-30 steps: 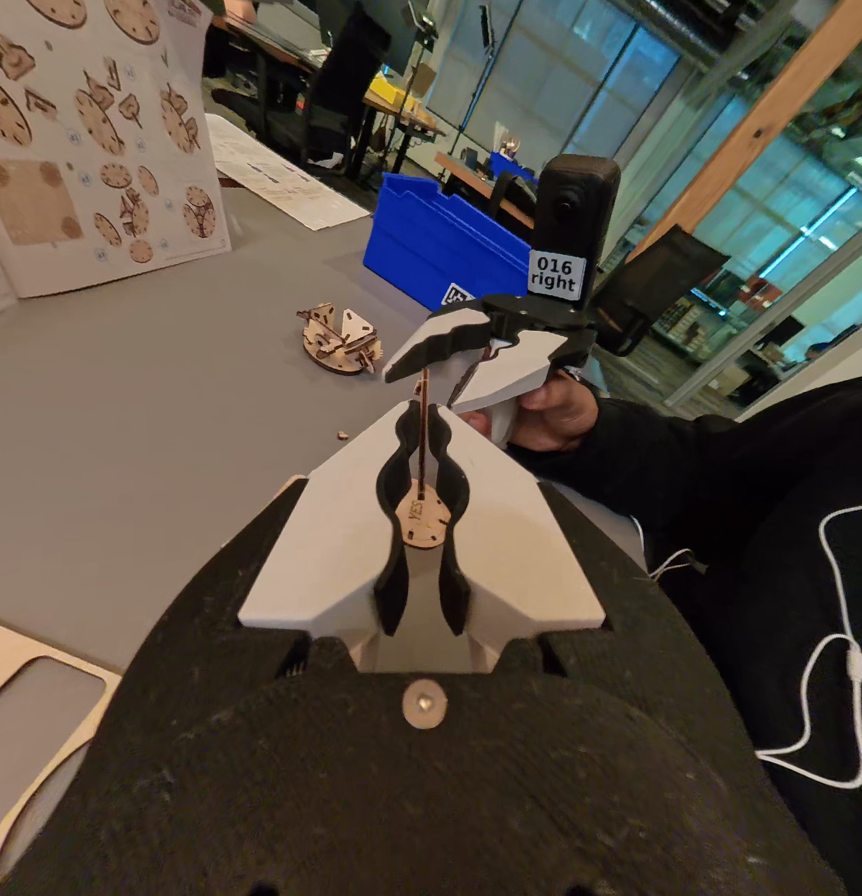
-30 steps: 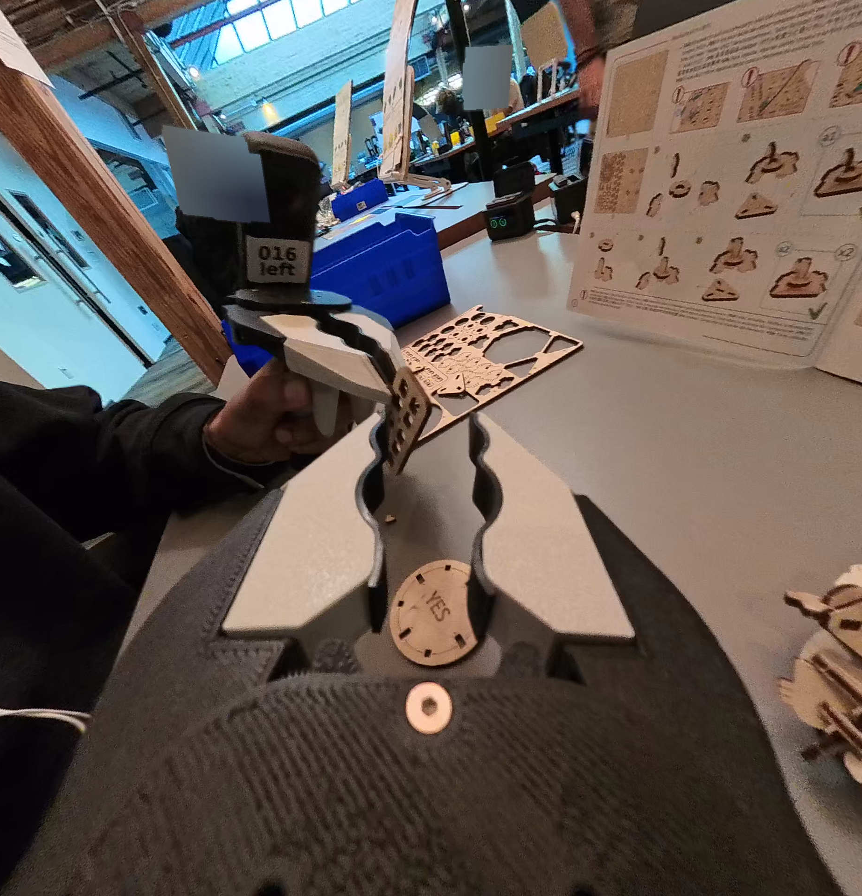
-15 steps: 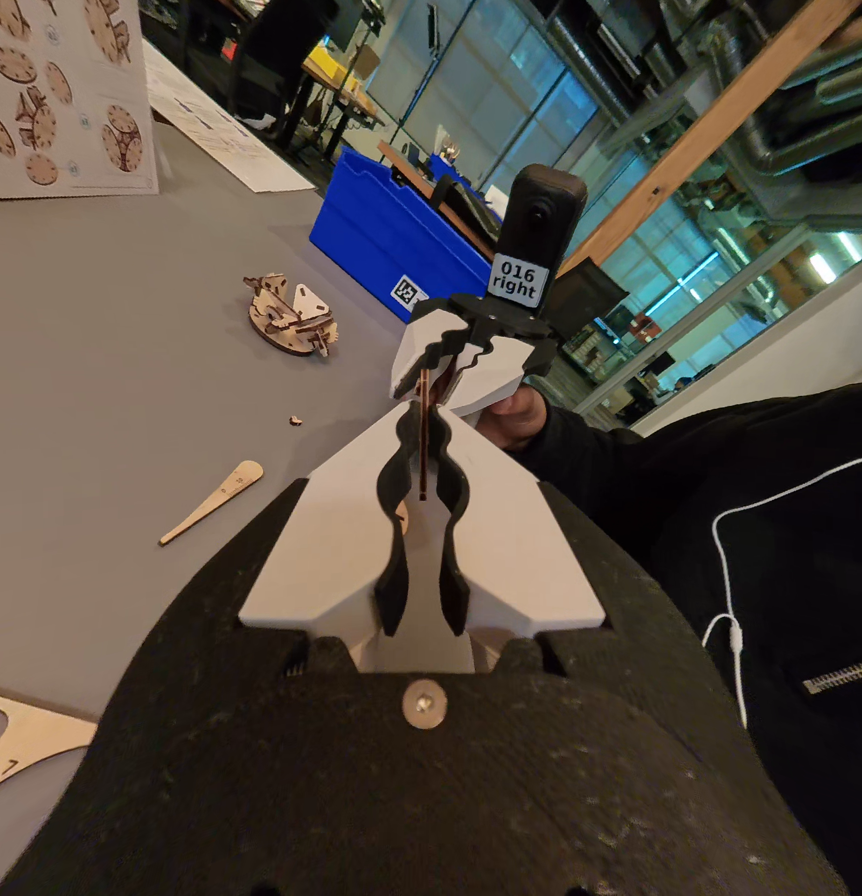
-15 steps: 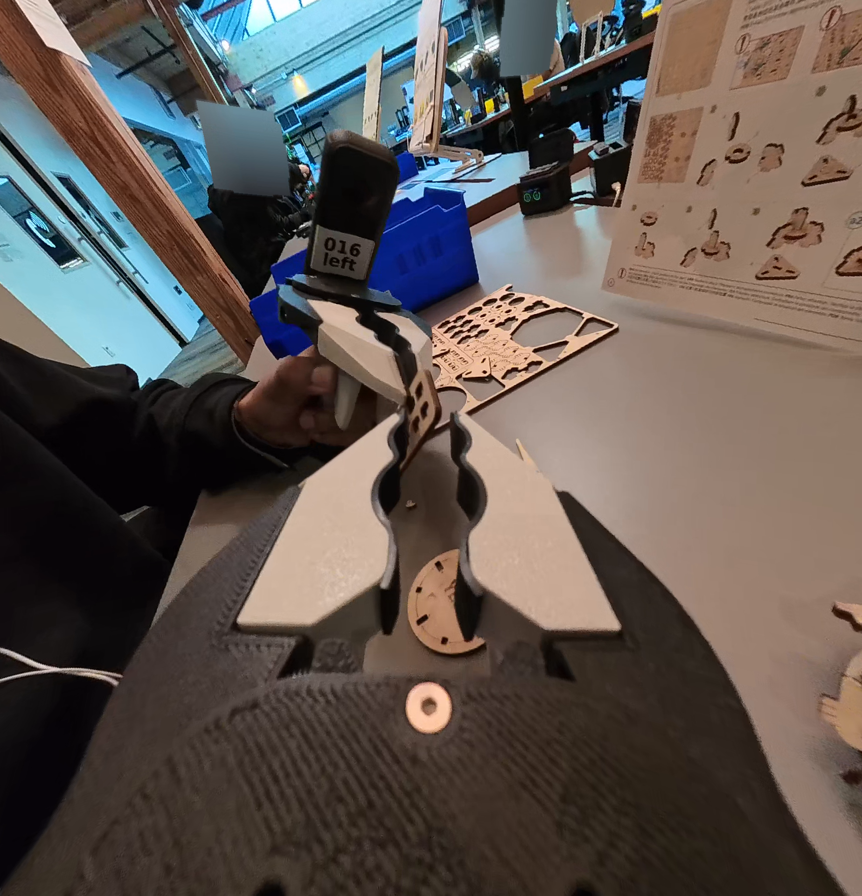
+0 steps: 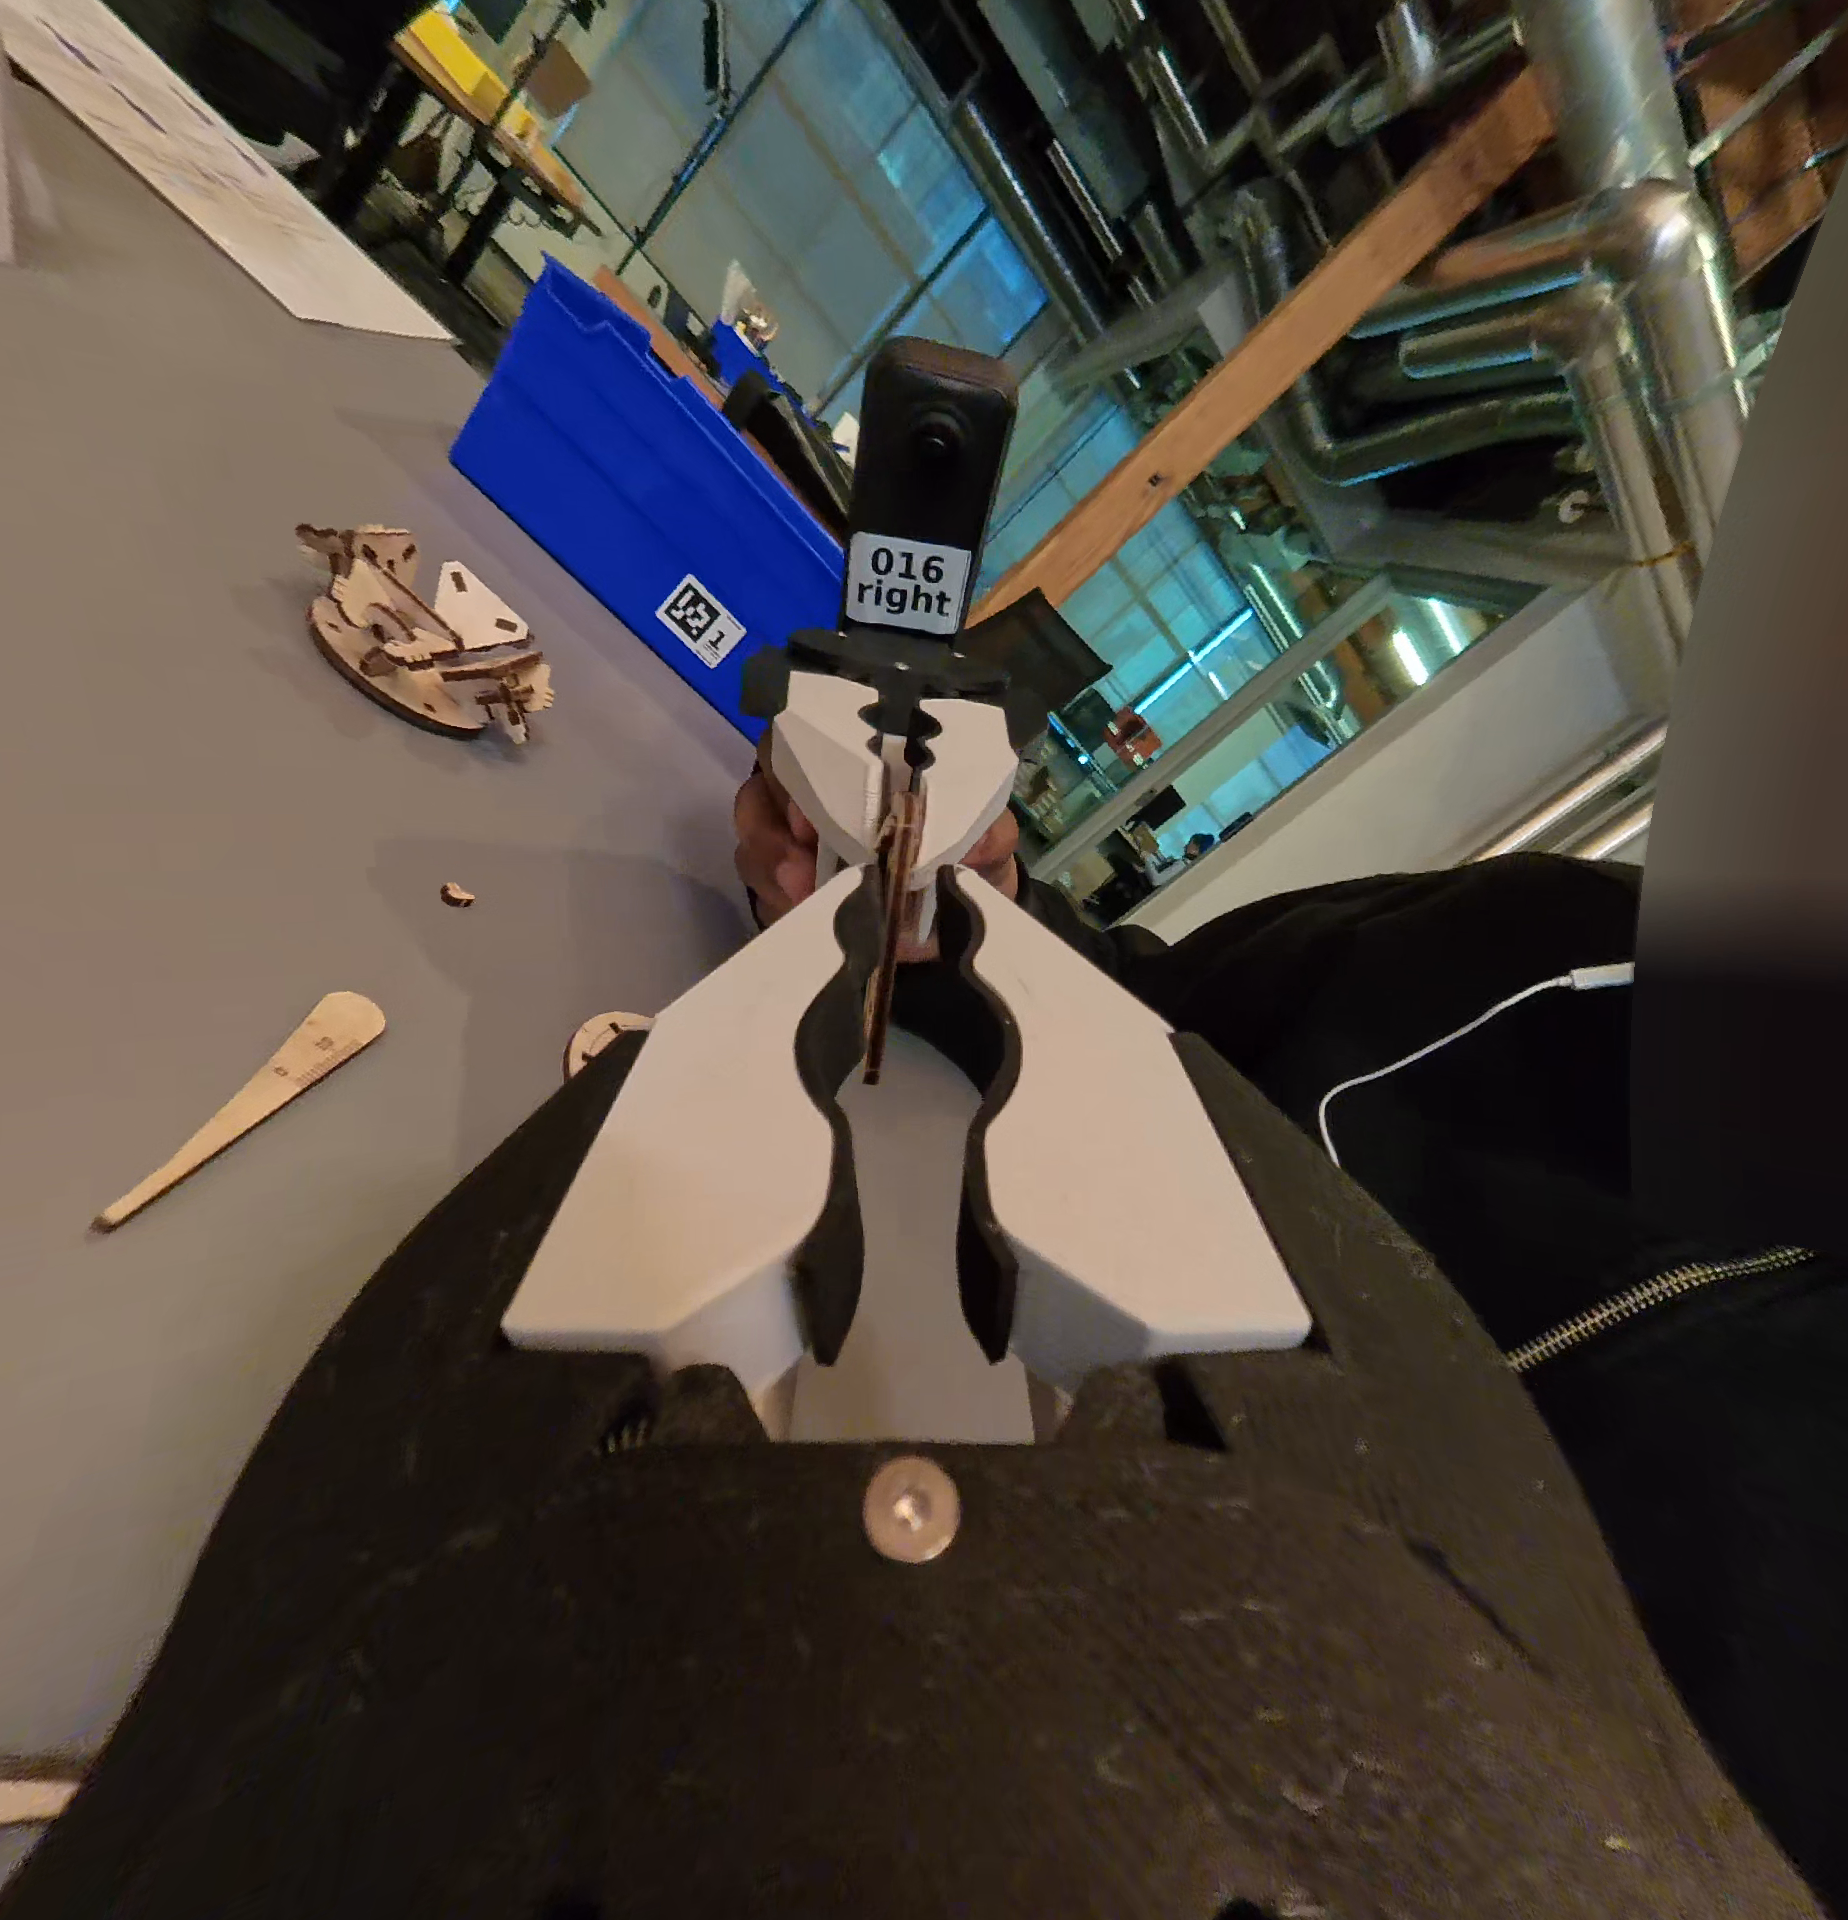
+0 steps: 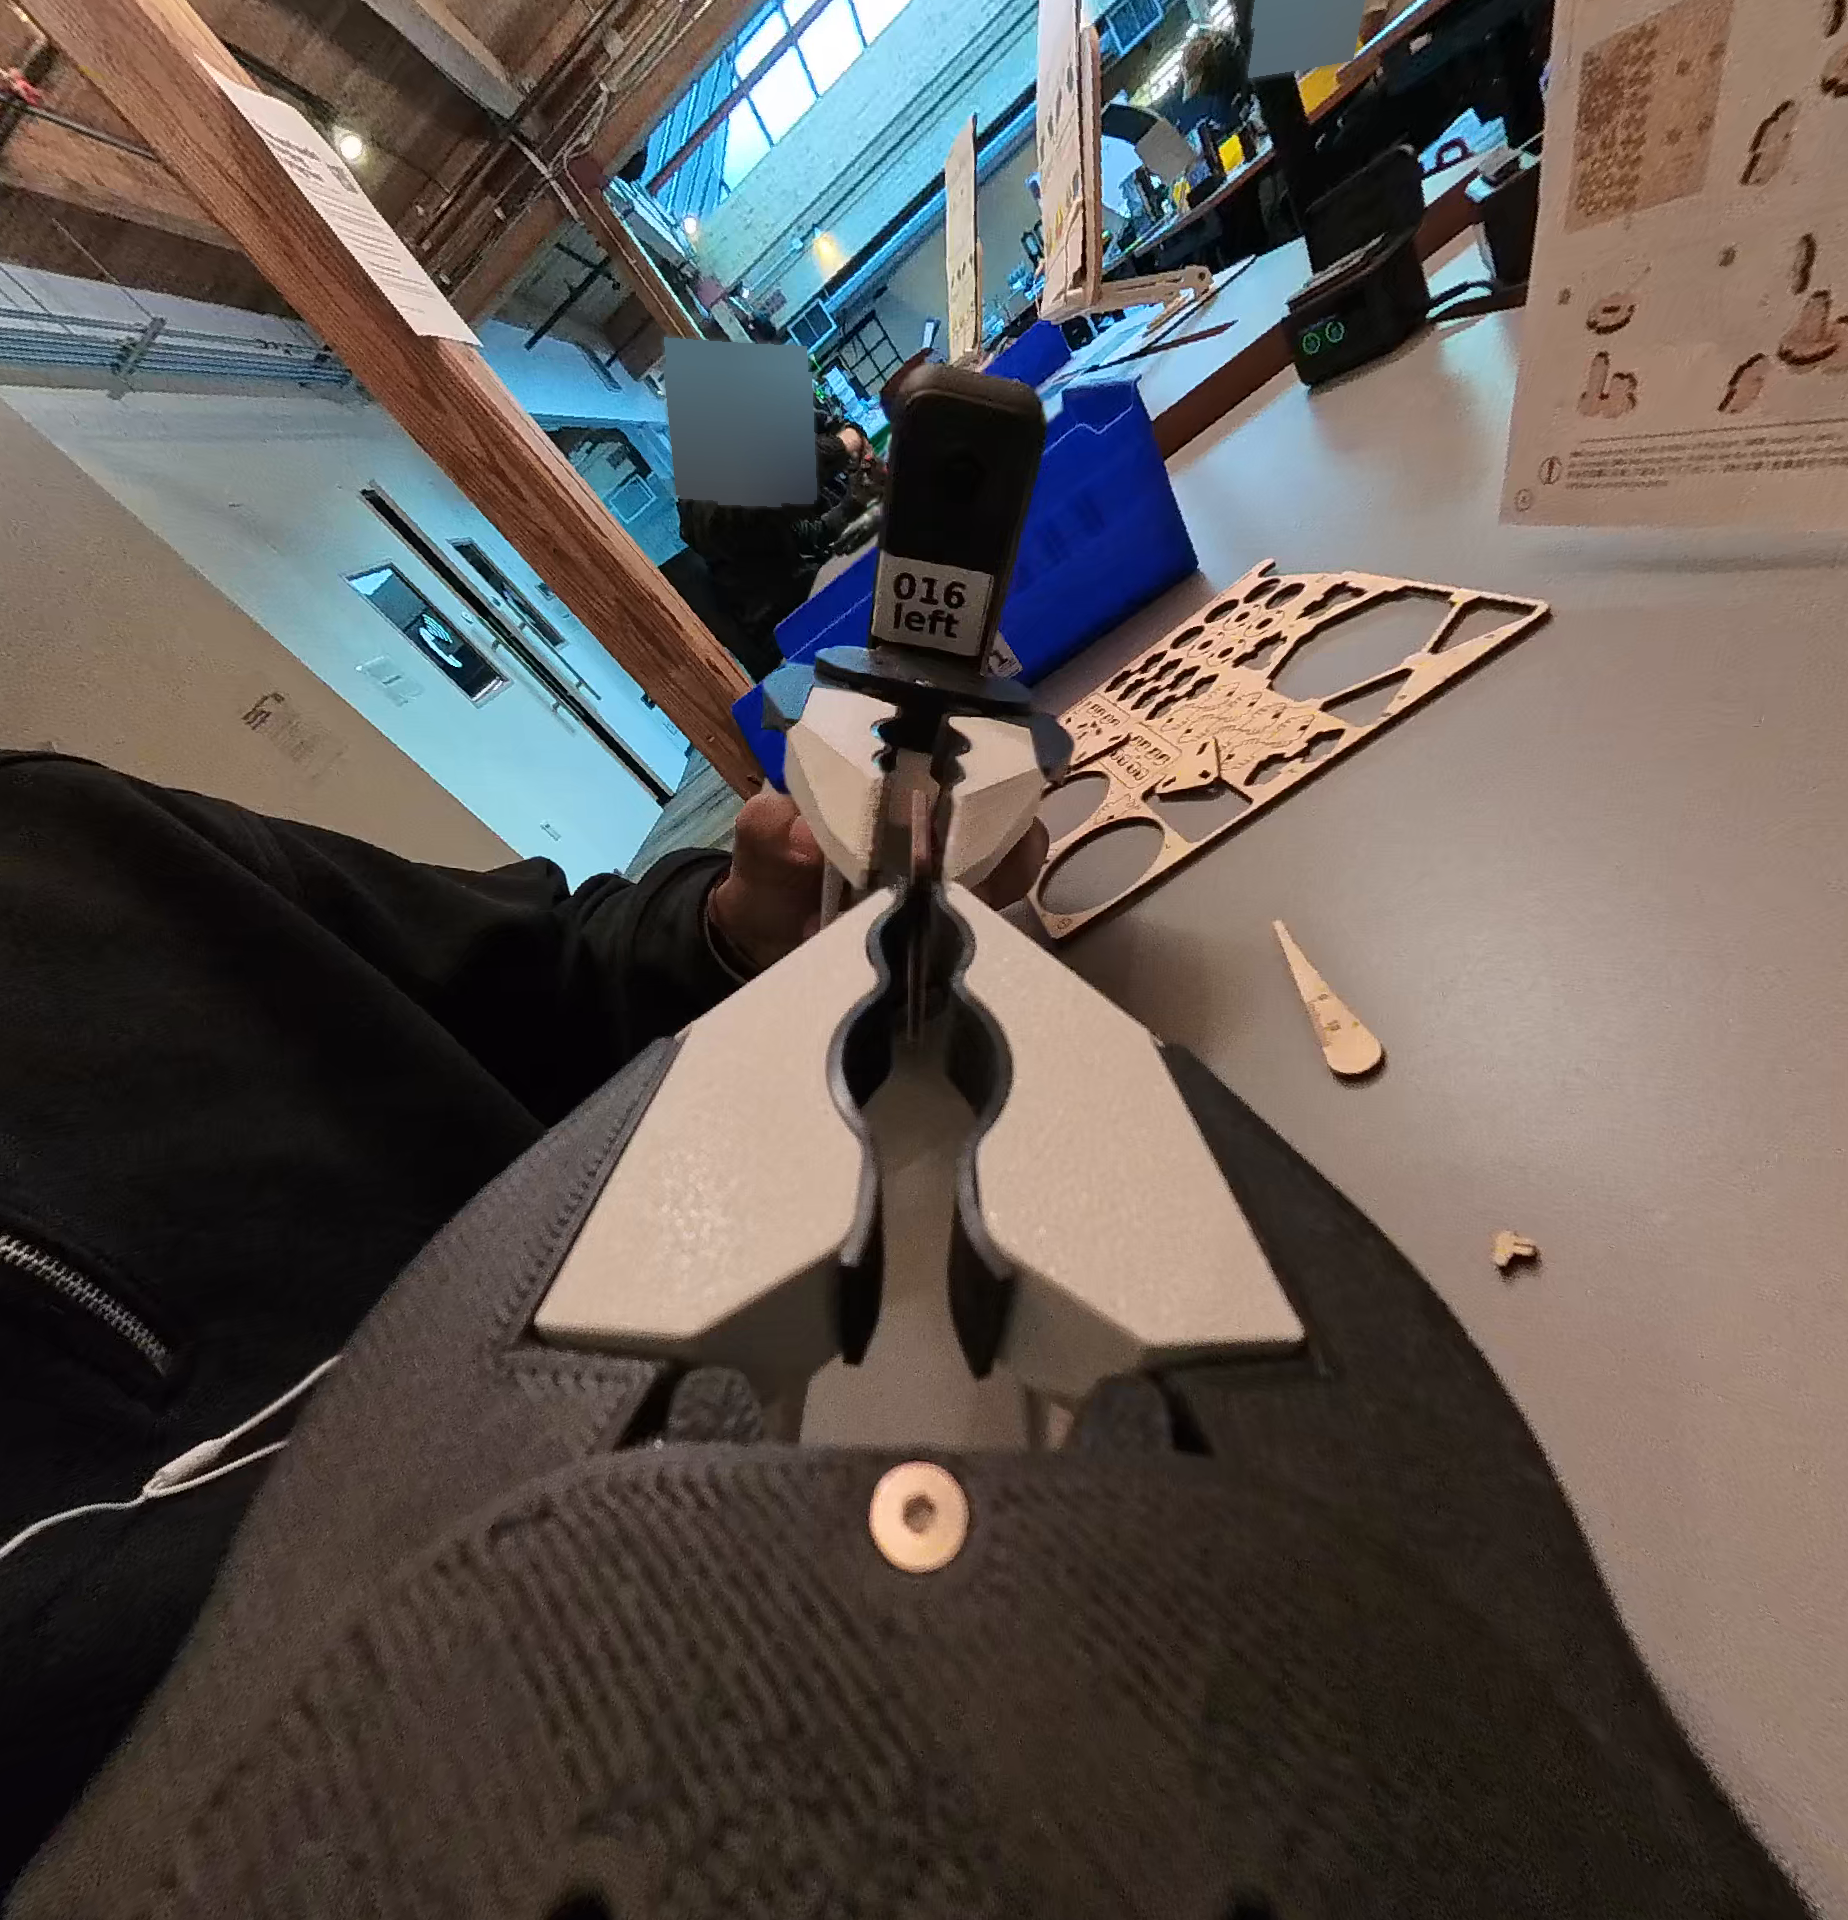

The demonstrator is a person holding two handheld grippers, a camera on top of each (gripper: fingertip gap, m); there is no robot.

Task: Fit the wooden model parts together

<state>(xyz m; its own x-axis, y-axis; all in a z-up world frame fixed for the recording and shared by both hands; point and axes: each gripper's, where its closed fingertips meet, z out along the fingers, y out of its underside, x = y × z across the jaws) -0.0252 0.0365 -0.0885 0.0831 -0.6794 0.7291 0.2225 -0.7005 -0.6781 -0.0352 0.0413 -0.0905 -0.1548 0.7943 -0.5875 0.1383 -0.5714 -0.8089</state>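
A thin flat wooden piece (image 5: 880, 987), seen edge-on, stands between the two grippers above the grey table (image 5: 172, 831). My left gripper (image 5: 907, 888) is open. The piece leans by its left pad and the right pad stands clear of it. My right gripper (image 6: 912, 899) is shut on the same wooden piece (image 6: 915, 977) at its fingertips. The right gripper also shows in the left wrist view (image 5: 899, 821), nose to nose with the left one. The left gripper shows in the right wrist view (image 6: 904, 831) with its fingers slightly apart.
A wooden part-built model (image 5: 421, 644), a wedge-shaped wooden stick (image 5: 245, 1112), a small chip (image 5: 455, 894) and a round disc (image 5: 603, 1039) lie on the table. A blue bin (image 5: 629, 488) stands behind. A cut-out wooden sheet (image 6: 1284, 727) and an instruction sheet (image 6: 1709, 260) lie to the right. Left and right tips are no more than a few centimetres apart. The wooden part-built model (image 5: 421, 644) is about equally far from each gripper, around 15 cm.
My right gripper's fingers came together on the wooden piece. My left gripper, shut on it before, has opened. Both grippers have tilted upward.
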